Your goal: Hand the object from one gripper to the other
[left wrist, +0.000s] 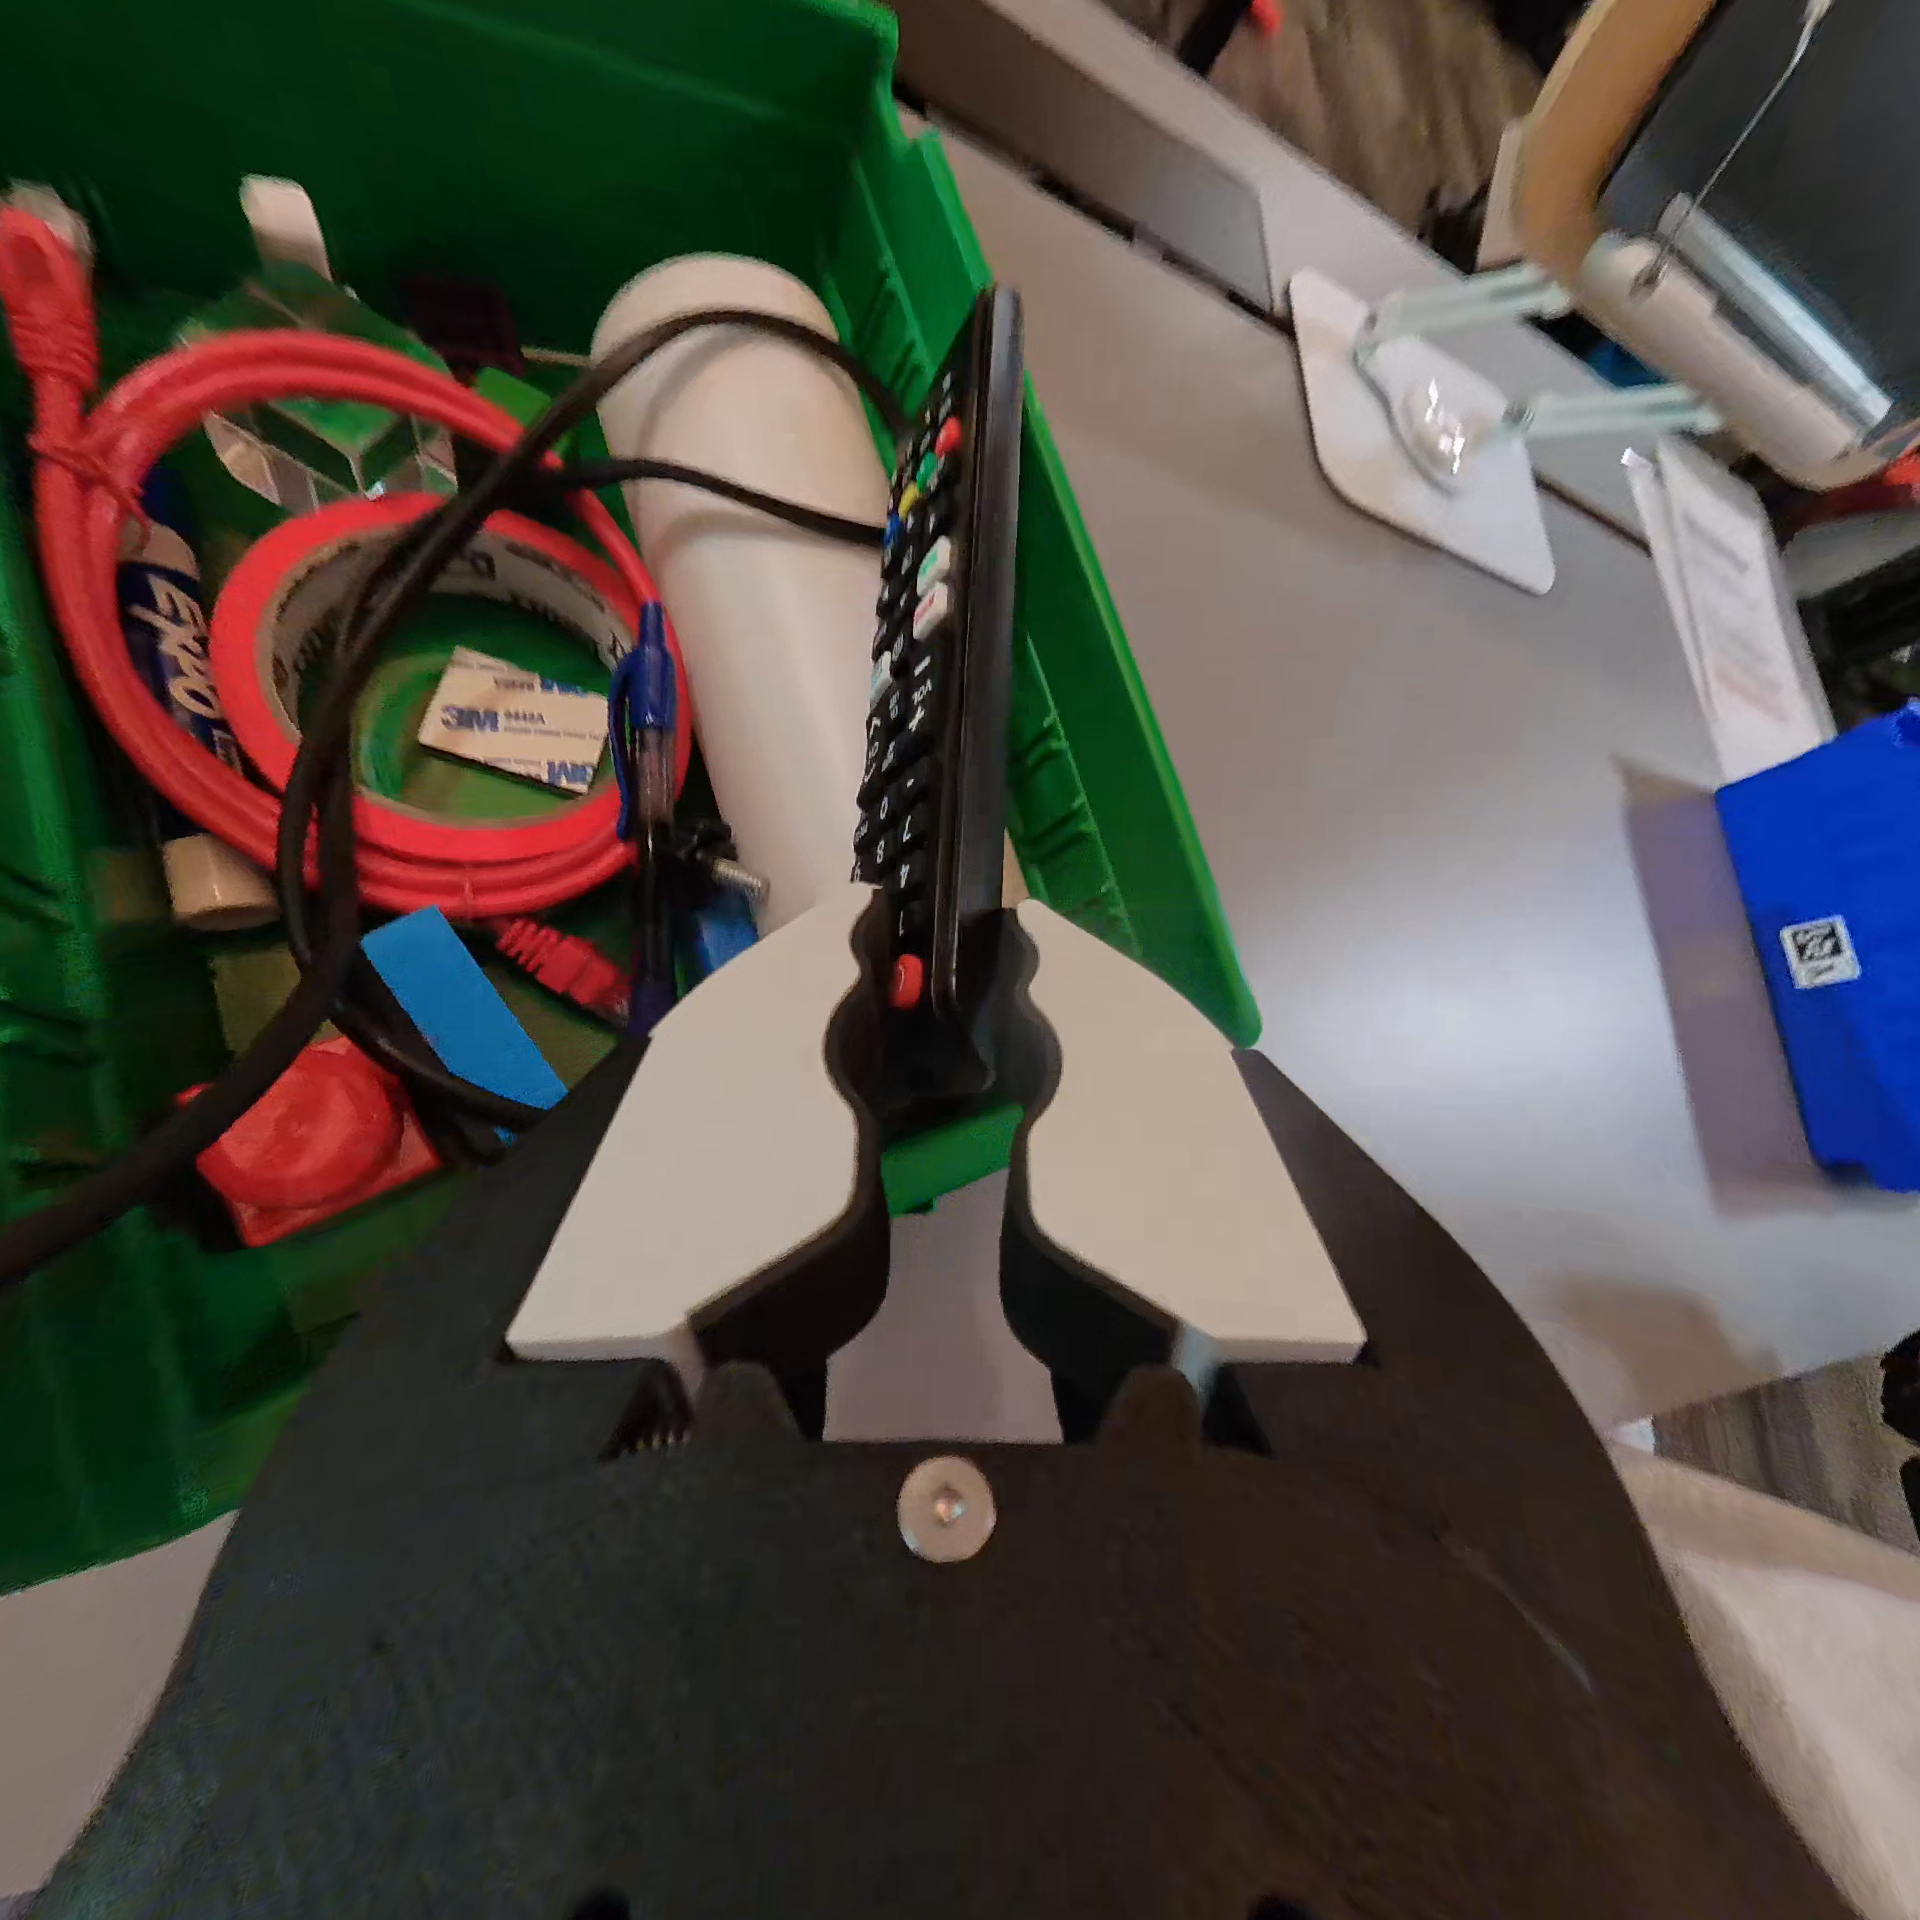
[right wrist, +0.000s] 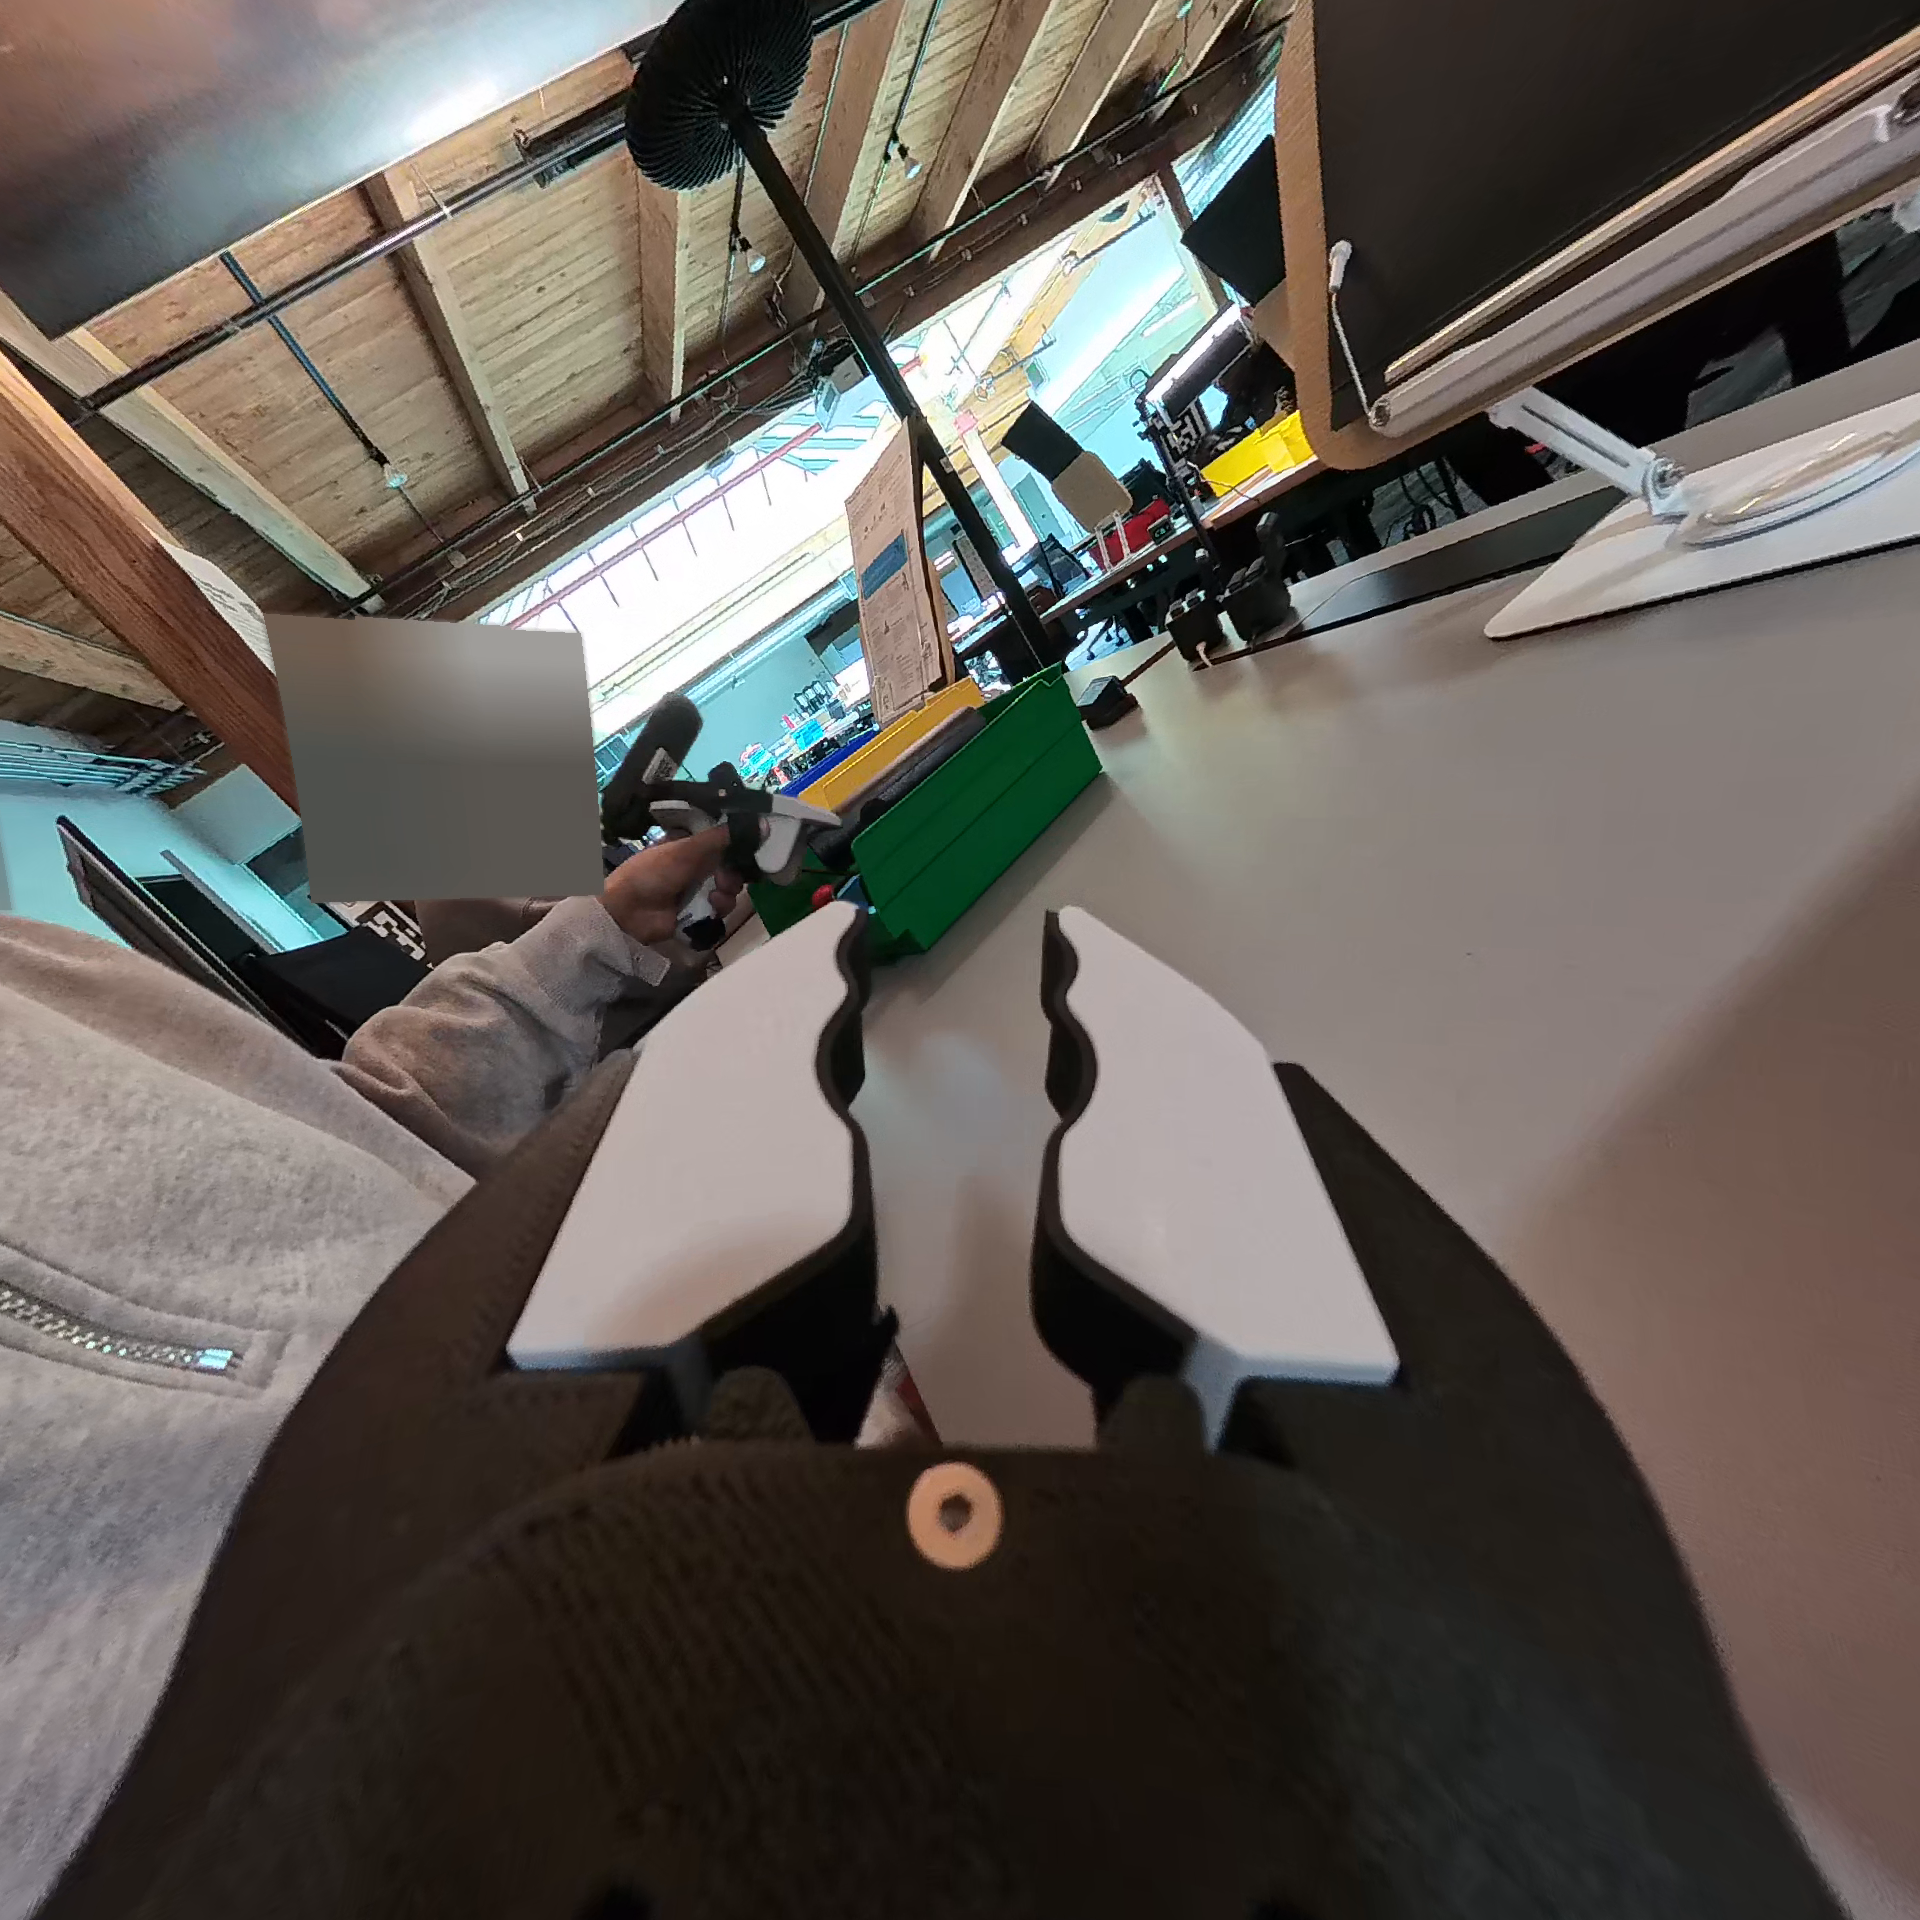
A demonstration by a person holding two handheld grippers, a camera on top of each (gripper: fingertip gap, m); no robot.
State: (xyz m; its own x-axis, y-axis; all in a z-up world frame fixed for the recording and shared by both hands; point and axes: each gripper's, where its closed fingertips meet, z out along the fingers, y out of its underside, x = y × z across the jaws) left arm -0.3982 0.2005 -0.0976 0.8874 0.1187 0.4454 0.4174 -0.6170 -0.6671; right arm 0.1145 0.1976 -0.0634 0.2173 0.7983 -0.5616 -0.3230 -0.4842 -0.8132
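Two claws, one object: the left claw (left wrist: pixel 940 997) pinches a black remote control (left wrist: pixel 935 665) by its lower end, buttons facing left, held w/ its length pointing away over the right wall of a green bin (left wrist: pixel 1060 582) full of cables & tape. The right claw (right wrist: pixel 951 971) sits spread & empty, low over the grey surface (right wrist: pixel 1455 935), well apart from the bin.

left wrist view: close above green bin (left wrist: pixel 935 208), facing steeply down. right wrist view: low over grey table (right wrist: pixel 1455 935), facing forward and upward. shared: bin, table.
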